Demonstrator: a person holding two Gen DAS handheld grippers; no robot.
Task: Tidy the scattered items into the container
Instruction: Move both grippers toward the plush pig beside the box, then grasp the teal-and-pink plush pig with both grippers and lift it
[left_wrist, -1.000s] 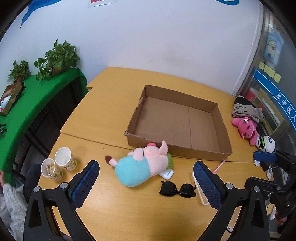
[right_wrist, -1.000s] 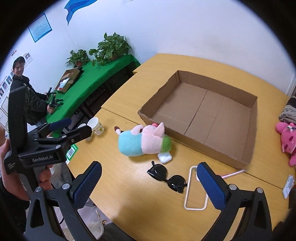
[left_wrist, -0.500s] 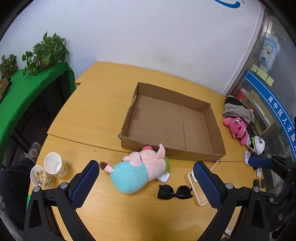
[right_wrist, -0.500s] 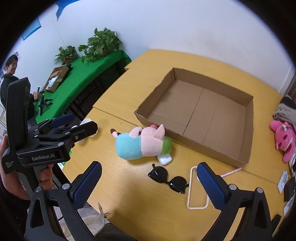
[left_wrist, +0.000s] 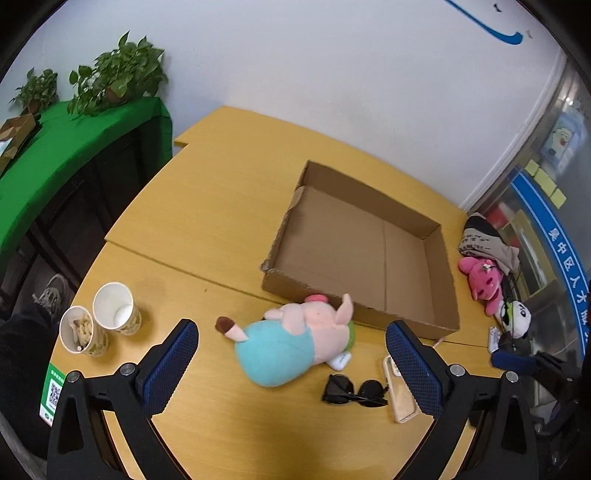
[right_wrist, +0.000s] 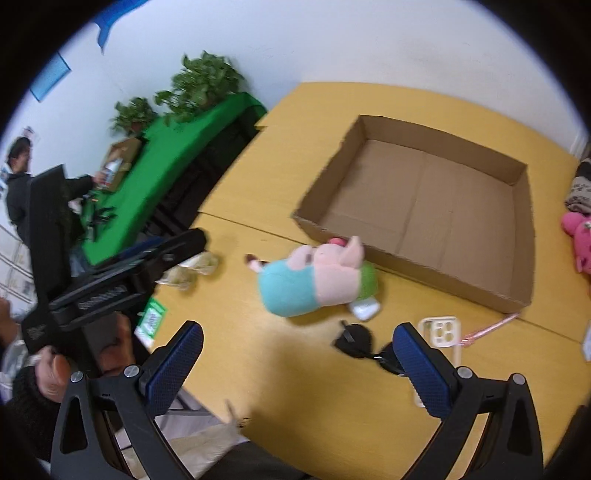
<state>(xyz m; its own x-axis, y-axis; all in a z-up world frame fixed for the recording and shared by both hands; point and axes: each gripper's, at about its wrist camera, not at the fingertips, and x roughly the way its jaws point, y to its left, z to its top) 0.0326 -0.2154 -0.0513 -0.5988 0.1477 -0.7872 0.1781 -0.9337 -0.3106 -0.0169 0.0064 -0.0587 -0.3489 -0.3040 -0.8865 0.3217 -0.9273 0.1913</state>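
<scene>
Both grippers hang above the near side of the yellow table (left_wrist: 207, 206), jaws spread wide with nothing between them: left gripper (left_wrist: 291, 360), right gripper (right_wrist: 297, 365).

Using the cardboard box (left_wrist: 436, 236) as the landmark: it's a shallow open tray, bare inside. The plush pig (left_wrist: 295, 338) lies on its side pressed against the box's near wall, head end touching the cardboard. A small white case (left_wrist: 340, 360) peeks out from under the pig on the side away from the box. The black sunglasses (left_wrist: 354, 389) are further toward the near edge, and the phone case (left_wrist: 400, 393) is right beside them, partly behind a blue pad. A pink pen (right_wrist: 487, 330) lies off the box's near right corner.

There's open tabletop left of the box and in front of the pig.

The left view alone shows two paper cups (left_wrist: 99, 323) well left of the box and the pink plush toy (left_wrist: 482, 280) to its right. The right view, blurred, catches the left gripper from the side and the hand (right_wrist: 51, 373) holding it.
</scene>
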